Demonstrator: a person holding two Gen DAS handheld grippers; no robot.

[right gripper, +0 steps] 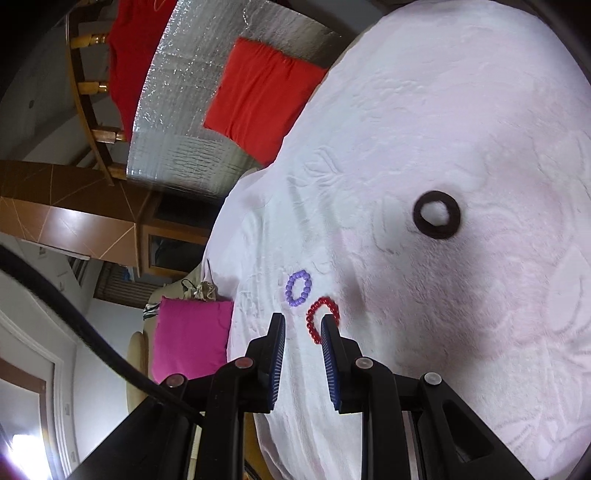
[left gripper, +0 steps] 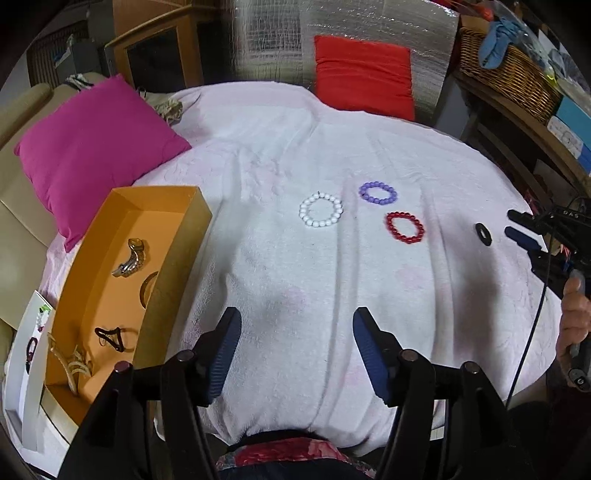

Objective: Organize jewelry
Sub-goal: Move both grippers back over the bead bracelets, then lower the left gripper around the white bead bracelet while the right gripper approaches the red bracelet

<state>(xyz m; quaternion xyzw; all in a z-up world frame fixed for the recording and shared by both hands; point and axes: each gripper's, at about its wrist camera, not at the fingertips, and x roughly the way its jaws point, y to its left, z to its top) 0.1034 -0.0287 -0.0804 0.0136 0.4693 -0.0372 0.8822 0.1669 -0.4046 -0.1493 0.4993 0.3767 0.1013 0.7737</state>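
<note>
Jewelry on the cloth: white beaded bracelet (left gripper: pixel 321 211), purple beaded bracelet (left gripper: pixel 379 192) and red beaded bracelet (left gripper: pixel 405 227) lie flat on the pale pink towel cloth (left gripper: pixel 280 155); the purple one sits between and beyond the other two; all three lie apart from each other
Black ring: a black fabric hair ring (left gripper: pixel 483 234) lies flat on the cloth to the right of the red bracelet, just in front of the right gripper's tips
Box: an open orange cardboard box (left gripper: pixel 173 258) stands at the left edge of the cloth, just beside a magenta cushion (left gripper: pixel 92 144)
Box contents: a metal wristwatch (left gripper: pixel 130 257) on its side; a black hair tie (left gripper: pixel 109 336); a pale strappy piece nearer the camera, too unclear to name; a gold bangle partly hidden by the box wall
Left gripper (left gripper: pixel 296 345): blue-padded fingers spread wide above bare cloth; nothing between them; it points down at the near part of the cloth
Right gripper (right gripper: pixel 303 341): fingers stand a narrow gap apart and pinch nothing; in its own view the red bracelet shows just beyond the right fingertip, partly hidden by it; held by a hand (left gripper: pixel 572 325) at the right edge of the left view
Background: a red cushion (left gripper: pixel 364 75) leans against a silver foil sheet (left gripper: pixel 369 22) at the far side; a wicker basket (left gripper: pixel 506 74) sits on a shelf to the right
</note>
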